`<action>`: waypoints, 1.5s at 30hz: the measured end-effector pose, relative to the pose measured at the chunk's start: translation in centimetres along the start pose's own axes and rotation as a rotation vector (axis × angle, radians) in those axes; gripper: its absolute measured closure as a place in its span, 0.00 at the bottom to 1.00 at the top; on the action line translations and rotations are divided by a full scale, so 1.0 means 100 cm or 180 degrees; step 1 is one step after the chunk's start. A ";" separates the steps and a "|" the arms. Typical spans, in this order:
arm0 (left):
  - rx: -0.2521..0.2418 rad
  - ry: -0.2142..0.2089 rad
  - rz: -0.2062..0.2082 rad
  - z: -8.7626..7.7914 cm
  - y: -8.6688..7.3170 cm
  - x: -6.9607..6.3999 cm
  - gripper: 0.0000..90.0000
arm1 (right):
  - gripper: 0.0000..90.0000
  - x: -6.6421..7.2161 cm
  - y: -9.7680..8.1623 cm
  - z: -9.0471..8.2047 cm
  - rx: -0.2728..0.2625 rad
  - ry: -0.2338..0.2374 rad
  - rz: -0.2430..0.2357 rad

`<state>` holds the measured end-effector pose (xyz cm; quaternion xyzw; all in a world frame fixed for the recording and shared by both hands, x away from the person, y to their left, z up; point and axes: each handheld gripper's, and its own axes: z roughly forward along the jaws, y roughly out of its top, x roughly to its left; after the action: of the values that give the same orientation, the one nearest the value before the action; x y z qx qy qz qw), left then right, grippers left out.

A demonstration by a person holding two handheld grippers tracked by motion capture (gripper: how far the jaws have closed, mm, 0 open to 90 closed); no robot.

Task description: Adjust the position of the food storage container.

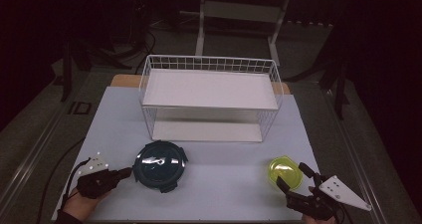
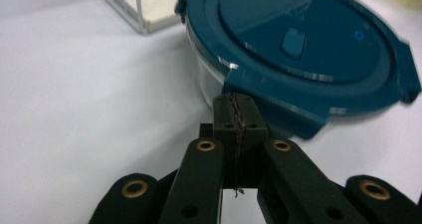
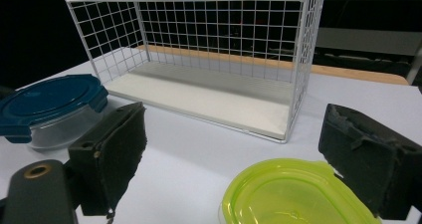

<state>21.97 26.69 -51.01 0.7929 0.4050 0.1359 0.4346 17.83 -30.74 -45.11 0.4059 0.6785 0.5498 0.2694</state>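
Left gripper view: my left gripper [image 2: 234, 115] pinched closed, empty, tips at blue-lidded container [image 2: 303, 50] flap; right gripper [image 3: 259, 149] wide open around yellow-green container [image 3: 293, 194]

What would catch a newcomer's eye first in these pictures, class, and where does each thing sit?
First the white wire rack, with two shelves, at the back middle of the table. Next the round container with a dark blue lid at the front left, where the shut left gripper sits right at its edge. Last the bright yellow-green container at the front right, with the open right gripper just before it.
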 end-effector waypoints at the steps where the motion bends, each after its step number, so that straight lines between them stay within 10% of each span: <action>1: 0.0014 0.0009 0.0007 0.002 0.002 0.001 0.99 | 0.12 0.000 0.000 0.000 0.0003 -0.0002 0.0000; 27: 0.0053 -0.0042 -0.0055 0.020 0.018 0.007 0.99 | 0.12 0.000 0.000 0.001 0.0006 0.0013 -0.0018; 45: 0.0087 -0.0207 0.0030 0.056 0.041 -0.014 0.99 | 0.12 0.000 0.000 0.001 0.0002 0.0028 0.0000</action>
<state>26.34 21.18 -50.84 0.8046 0.3888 0.1065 0.4360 17.93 -30.72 -45.17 0.4035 0.6799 0.5513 0.2662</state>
